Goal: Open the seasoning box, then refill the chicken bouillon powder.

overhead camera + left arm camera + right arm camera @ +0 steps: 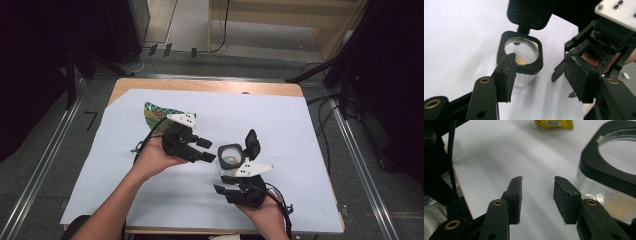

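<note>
A clear jar (231, 155) with a square black collar stands near the middle of the white sheet, its black flip lid (252, 142) swung up and back. Something small and yellowish (520, 60) lies inside it. My left gripper (209, 150) sits just left of the jar, open, with nothing between its pads (541, 75); the jar (522, 50) is beyond them. My right gripper (222, 184) is on the near side of the jar, also open with nothing in it (537, 195), and the jar's collar (604, 170) lies close to its right jaw.
A green and yellow packet (152, 116) lies behind the left hand on the white sheet (300, 130); the right gripper view shows its yellow end (554, 123). The wooden table edge (200, 85) runs along the back, with cables and stands on the floor around.
</note>
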`<state>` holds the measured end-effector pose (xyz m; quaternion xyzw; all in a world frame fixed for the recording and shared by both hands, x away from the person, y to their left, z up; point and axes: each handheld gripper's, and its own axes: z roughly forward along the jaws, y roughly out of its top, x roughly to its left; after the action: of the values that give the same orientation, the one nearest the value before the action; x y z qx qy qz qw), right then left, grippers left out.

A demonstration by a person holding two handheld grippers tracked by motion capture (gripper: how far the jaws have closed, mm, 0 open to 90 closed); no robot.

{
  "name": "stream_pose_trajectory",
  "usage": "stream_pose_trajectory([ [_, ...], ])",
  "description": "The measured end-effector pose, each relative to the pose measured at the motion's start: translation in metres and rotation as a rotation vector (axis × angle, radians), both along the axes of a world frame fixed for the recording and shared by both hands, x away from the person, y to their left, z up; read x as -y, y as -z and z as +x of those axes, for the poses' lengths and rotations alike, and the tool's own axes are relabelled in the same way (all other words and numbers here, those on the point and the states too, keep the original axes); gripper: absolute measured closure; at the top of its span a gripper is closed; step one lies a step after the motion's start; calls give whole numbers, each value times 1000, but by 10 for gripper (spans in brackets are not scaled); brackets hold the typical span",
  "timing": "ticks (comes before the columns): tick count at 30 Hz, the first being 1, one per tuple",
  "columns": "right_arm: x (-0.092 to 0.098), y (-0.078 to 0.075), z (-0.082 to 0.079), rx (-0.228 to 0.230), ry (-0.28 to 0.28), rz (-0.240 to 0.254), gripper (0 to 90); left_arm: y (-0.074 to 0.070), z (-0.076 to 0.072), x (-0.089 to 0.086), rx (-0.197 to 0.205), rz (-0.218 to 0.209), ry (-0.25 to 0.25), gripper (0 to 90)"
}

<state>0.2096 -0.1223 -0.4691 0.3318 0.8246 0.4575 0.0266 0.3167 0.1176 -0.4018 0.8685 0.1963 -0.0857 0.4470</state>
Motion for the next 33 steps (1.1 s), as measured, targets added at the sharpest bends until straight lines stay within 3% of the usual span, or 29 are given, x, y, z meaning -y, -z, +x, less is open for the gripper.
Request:
stream_pose_trajectory([
  [33,-45,1,9,-1,-80,-17,482,-16,6,-80,17,41,-139,446],
])
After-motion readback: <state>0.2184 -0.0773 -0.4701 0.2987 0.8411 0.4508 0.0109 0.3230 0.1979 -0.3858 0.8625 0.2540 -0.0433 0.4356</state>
